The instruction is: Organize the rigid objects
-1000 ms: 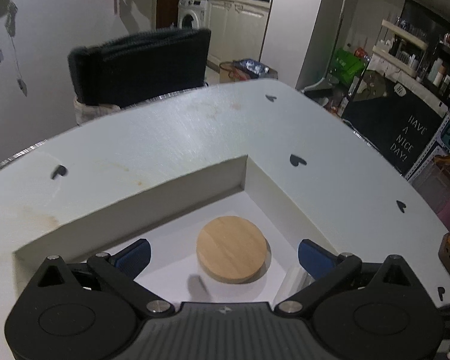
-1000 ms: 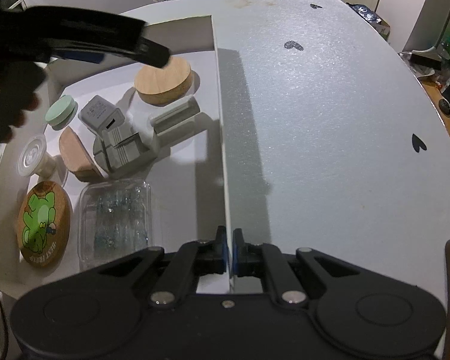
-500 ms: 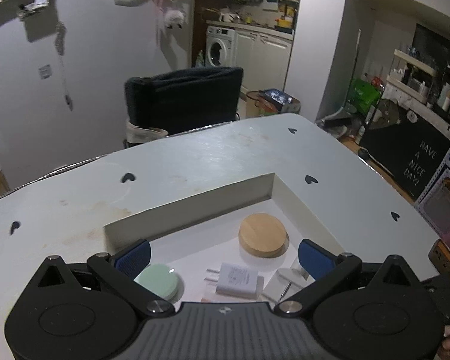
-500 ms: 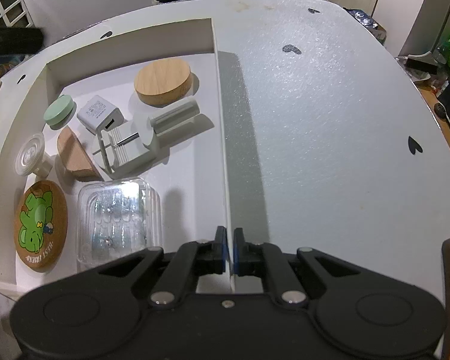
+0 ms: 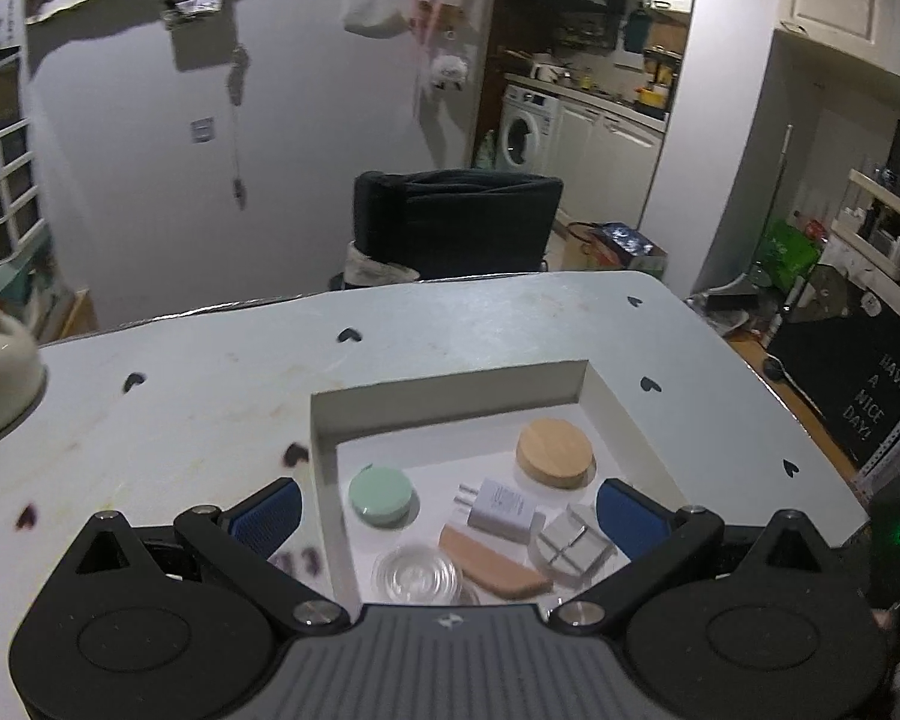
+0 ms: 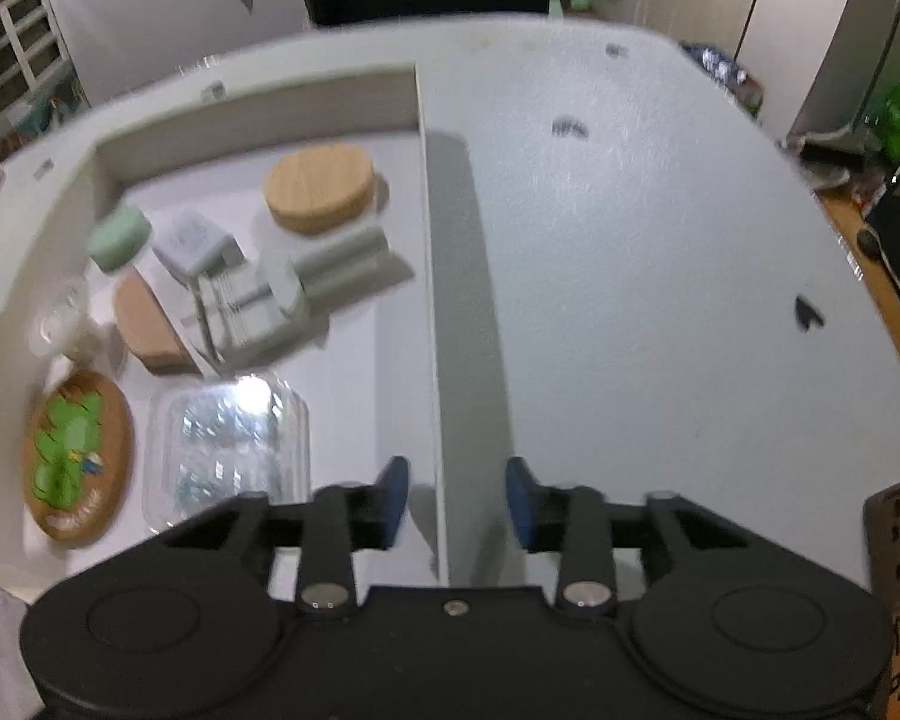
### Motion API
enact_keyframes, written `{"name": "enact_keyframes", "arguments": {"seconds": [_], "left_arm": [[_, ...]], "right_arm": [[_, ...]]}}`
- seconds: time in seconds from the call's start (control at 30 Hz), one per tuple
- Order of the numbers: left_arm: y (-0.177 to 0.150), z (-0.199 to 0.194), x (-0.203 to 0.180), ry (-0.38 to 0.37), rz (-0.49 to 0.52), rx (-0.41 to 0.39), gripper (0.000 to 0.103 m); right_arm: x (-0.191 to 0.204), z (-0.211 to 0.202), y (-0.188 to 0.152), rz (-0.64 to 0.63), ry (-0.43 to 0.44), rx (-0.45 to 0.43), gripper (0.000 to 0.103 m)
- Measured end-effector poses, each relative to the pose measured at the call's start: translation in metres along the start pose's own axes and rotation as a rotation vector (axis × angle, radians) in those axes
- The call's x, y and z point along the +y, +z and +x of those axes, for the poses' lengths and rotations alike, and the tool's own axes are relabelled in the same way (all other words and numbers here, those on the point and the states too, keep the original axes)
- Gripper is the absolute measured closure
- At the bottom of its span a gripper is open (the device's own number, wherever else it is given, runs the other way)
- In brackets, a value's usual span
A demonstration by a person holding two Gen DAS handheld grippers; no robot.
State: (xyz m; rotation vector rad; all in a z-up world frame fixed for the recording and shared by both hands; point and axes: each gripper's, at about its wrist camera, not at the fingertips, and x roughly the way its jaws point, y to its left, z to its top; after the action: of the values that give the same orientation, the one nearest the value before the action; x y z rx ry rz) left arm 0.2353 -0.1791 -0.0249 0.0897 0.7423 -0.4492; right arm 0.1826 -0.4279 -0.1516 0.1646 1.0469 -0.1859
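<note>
White tray (image 6: 424, 276) of small rigid objects, its wall between parted right gripper (image 6: 457, 501); left gripper (image 5: 448, 510) wide.

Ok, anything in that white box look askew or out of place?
Mostly fine. The white charger leans tilted on the grey clamp-like holder rather than lying flat in the box. Nothing is spilled or visibly damaged.
</note>
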Motion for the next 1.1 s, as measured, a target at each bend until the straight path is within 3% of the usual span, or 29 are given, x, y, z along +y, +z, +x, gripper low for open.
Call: {"name": "enact_keyframes", "arguments": {"seconds": [0.27,0.5,0.87,1.1], "left_arm": [[-0.029,-0.039,-0.014,0.055,-0.055,-0.029,0.0],[-0.059,-0.072,-0.029,0.119,-0.072,-0.073,0.0],[-0.105,-0.109,-0.046,0.194,-0.074,-0.114,0.0],[-0.126,-0.129,-0.042,0.234,-0.112,-0.136,0.0]], "right_arm": [[-0.001,-0.072,-0.008,-0.021,0.031,-0.169,0.047],[-0.009,-0.13,-0.032,-0.015,0.038,-0.303,0.024],[-0.005,-0.177,-0.077,-0.07,0.007,-0.441,0.006],[0.004,-0.192,-0.095,-0.094,0.017,-0.493,0.001]]}}
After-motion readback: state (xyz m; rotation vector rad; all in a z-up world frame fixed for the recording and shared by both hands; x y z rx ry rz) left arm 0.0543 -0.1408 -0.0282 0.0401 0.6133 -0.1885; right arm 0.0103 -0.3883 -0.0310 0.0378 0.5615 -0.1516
